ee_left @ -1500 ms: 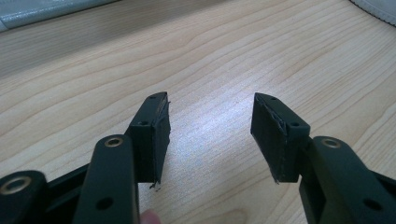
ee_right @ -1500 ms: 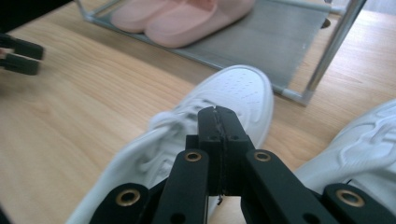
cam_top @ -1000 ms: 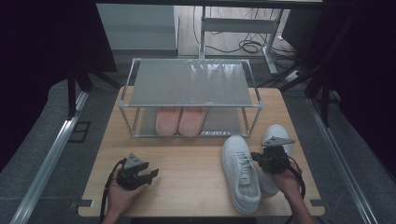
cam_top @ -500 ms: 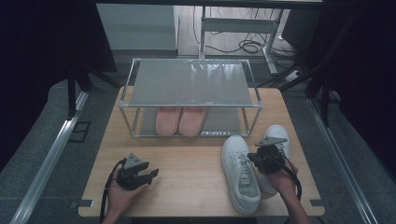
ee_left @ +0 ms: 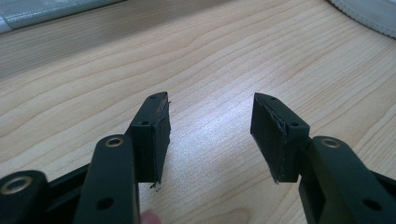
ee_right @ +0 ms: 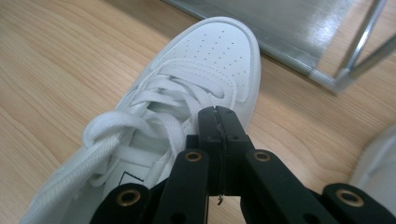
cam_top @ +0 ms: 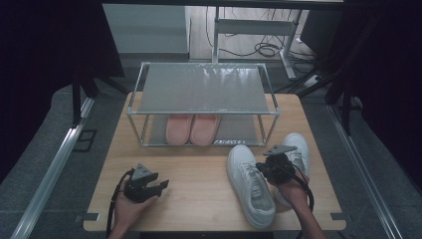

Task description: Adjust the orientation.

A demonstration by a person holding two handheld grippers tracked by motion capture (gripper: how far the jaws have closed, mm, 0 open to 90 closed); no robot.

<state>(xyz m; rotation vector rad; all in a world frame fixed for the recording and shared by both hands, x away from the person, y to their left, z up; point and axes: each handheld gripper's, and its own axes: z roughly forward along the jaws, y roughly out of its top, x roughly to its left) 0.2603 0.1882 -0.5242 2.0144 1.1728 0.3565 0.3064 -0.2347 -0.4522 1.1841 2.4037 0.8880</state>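
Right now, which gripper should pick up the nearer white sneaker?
Right. The right gripper sits shut at the white sneaker, jaws over its laces. The left gripper is open over bare table, well away from it.

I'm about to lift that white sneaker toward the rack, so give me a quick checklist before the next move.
1. Right gripper above the white sneaker: ok.
2. Right gripper open to grasp: not ok, jaws shut.
3. Sneaker gripped: not ok, nothing between the jaws.
4. Left gripper open, holding nothing: ok.
5. Rack top shelf bare: ok.
6. Pink slippers on the lower shelf: ok.
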